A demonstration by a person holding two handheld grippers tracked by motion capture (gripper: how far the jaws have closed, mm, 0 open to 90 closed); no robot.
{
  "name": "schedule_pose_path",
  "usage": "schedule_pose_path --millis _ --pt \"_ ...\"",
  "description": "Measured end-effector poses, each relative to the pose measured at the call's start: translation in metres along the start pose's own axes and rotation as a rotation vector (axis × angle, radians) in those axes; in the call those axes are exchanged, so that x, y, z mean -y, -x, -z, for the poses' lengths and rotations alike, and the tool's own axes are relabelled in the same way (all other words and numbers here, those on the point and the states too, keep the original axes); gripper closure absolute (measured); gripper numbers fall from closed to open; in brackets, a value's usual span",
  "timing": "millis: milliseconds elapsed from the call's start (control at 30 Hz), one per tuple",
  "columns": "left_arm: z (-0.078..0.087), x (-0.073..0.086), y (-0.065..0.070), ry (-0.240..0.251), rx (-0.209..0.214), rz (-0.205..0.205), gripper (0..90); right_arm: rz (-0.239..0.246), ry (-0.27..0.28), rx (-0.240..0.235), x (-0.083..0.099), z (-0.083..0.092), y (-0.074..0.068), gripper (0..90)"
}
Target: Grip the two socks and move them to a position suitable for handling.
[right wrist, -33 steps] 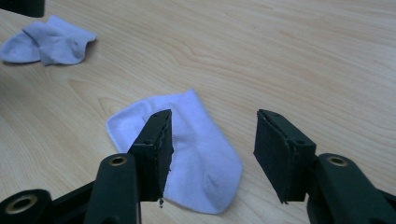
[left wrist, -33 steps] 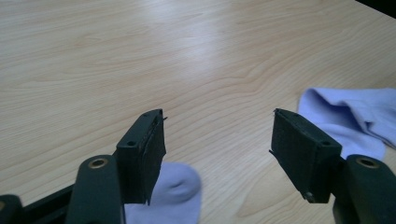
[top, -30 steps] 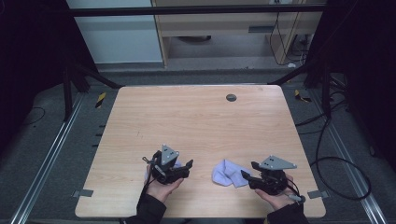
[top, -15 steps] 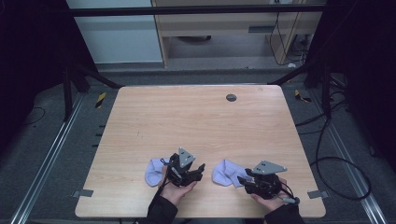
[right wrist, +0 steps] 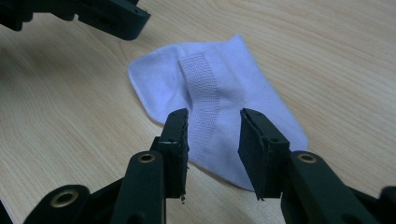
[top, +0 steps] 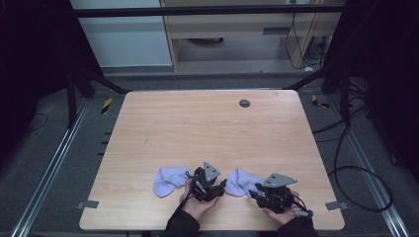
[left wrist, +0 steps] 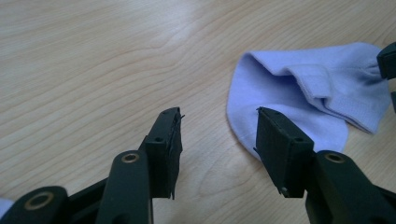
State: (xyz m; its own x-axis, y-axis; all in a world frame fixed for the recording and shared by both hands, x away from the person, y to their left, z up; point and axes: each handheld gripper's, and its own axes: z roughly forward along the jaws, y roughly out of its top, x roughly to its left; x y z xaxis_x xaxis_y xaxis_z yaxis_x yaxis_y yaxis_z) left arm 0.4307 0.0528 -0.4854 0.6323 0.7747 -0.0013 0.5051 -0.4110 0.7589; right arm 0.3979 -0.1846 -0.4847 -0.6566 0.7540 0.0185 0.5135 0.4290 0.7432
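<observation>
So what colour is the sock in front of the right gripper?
Pale lavender sock, plain with a ribbed band; the right gripper view shows it best.

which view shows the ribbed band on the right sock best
The right gripper view: the pale lilac fabric sock lies flat, its ribbed band sharp between the open right gripper fingers. The left gripper view shows it folded at one side; the high view shows a small patch.

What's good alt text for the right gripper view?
A pale lilac sock lies flat on a wooden table, with the right gripper and its two black fingers standing apart just over the sock's near edge, not pinching it.
</observation>
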Motion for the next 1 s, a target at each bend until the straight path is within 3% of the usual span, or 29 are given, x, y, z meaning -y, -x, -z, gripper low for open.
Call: schedule_pose_path --millis 200,600,967,1000 --pt "-0.006 0.001 0.003 -0.007 0.022 0.009 59.8 0.008 -0.025 -0.010 0.002 -0.005 -0.002 64.1" --pt "-0.018 0.004 0.012 -0.034 0.041 0.018 65.1 0.021 -0.059 -0.025 0.003 -0.011 -0.003 67.5" --pt "-0.021 0.003 0.016 -0.040 0.043 0.027 84.7 0.016 -0.085 -0.048 0.002 -0.014 -0.001 76.2" --pt "-0.021 0.002 0.016 -0.041 0.045 0.027 85.6 0.015 -0.096 -0.045 0.001 -0.014 -0.002 80.7"
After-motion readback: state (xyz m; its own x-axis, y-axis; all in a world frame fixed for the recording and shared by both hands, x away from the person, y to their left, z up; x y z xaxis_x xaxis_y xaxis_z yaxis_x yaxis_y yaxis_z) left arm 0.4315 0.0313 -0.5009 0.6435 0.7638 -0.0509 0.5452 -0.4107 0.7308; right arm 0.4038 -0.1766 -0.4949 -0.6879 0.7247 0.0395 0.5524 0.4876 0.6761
